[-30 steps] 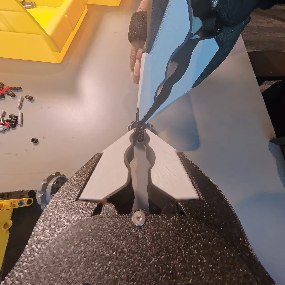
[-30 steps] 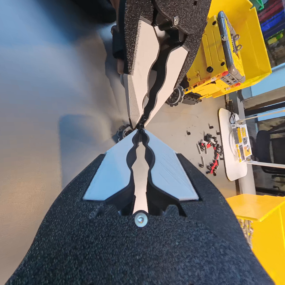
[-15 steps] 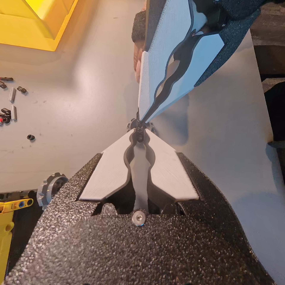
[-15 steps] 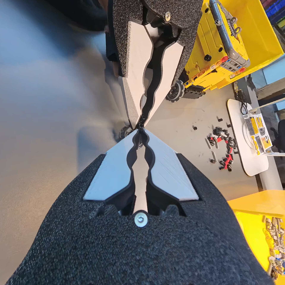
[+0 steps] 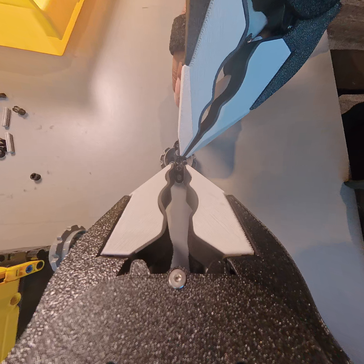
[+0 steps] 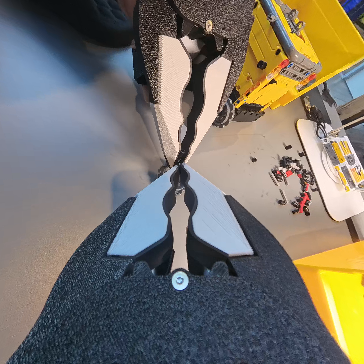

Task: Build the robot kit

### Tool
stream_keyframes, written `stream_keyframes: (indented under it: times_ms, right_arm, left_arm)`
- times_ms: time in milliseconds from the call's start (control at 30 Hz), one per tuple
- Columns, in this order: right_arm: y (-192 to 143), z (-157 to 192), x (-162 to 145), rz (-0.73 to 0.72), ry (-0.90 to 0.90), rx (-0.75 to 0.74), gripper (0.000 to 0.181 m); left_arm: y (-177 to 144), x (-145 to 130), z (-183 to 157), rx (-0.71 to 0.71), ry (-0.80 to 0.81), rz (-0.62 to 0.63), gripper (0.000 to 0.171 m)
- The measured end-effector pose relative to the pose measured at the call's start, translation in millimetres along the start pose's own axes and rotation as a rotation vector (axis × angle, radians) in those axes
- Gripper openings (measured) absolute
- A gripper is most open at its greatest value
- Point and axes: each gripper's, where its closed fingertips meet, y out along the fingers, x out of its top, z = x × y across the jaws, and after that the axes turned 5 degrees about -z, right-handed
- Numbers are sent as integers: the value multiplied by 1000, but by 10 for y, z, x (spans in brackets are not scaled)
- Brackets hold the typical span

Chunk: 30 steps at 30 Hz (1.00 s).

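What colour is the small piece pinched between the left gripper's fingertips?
Black; the small piece shows best in the left wrist view, clamped in the left gripper.

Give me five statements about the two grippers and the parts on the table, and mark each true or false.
1. The left gripper is shut on a small black connector piece. True.
2. The right gripper is wide open. False: its fingertips are closed together at the black piece, tip to tip with the left gripper.
3. A grey toothed wheel lies on the table just behind the two tips. True.
4. The loose pile of small parts is all blue. False: black, grey and red.
5. A yellow brick-built vehicle stands behind the left gripper in the right wrist view. True.
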Motion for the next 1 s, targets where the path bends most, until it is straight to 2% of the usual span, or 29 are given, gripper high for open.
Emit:
stream_keyframes:
  times_ms: [400,433,500,733,1000]
  right_arm:
    - [-30,-54,-26,-6,69,-1,0]
    - [-39,-63,-15,-14,52,-6,0]
    - [-55,-58,1,-15,4,-2,12]
    - [-53,-84,-39,54,-198,-37,5]
    - [-65,-70,-86,111,-294,-53,5]
  left_arm:
    - [33,44,37,-52,-49,56,5]
    - [32,51,36,-59,-62,54,5]
    - [25,49,36,-73,-84,50,5]
    - [26,52,34,-79,-109,59,5]
    - [38,69,29,-51,-47,64,6]
